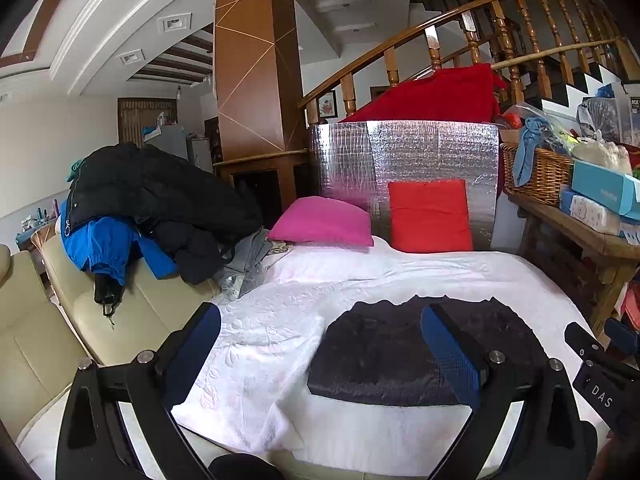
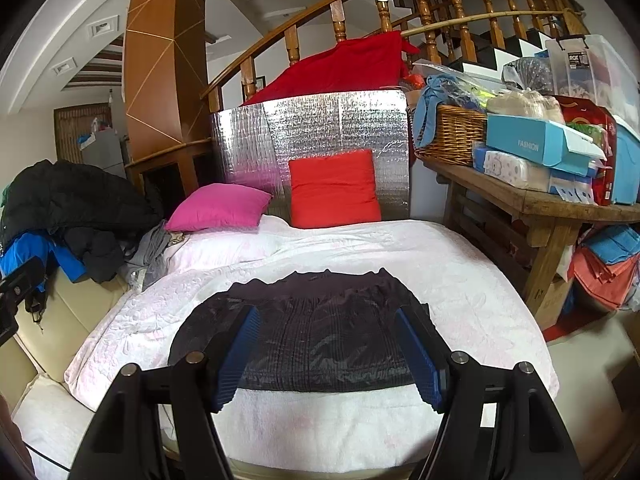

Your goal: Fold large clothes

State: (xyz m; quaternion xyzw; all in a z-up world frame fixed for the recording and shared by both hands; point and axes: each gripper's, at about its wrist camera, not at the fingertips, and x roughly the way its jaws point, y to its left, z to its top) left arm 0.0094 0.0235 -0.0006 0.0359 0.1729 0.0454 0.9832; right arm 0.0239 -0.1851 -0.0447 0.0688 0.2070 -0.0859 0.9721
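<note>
A dark, pleated garment [image 1: 384, 352] lies folded in a flat rectangle on the white bedcover [image 1: 280, 320]; it also shows in the right wrist view [image 2: 316, 332]. My left gripper [image 1: 320, 352] is open and empty above the bed, to the left of the garment's middle. My right gripper [image 2: 328, 356] is open and empty, its blue pads either side of the garment from above. The right gripper's body shows at the left wrist view's right edge [image 1: 600, 376].
A pile of black and blue jackets [image 1: 140, 216] lies on the cream sofa [image 1: 60, 340] at left. A pink pillow [image 1: 324, 222] and a red pillow [image 1: 430, 216] lean against a silver foil board [image 1: 420, 152]. A wooden table [image 2: 540, 208] with basket and boxes stands right.
</note>
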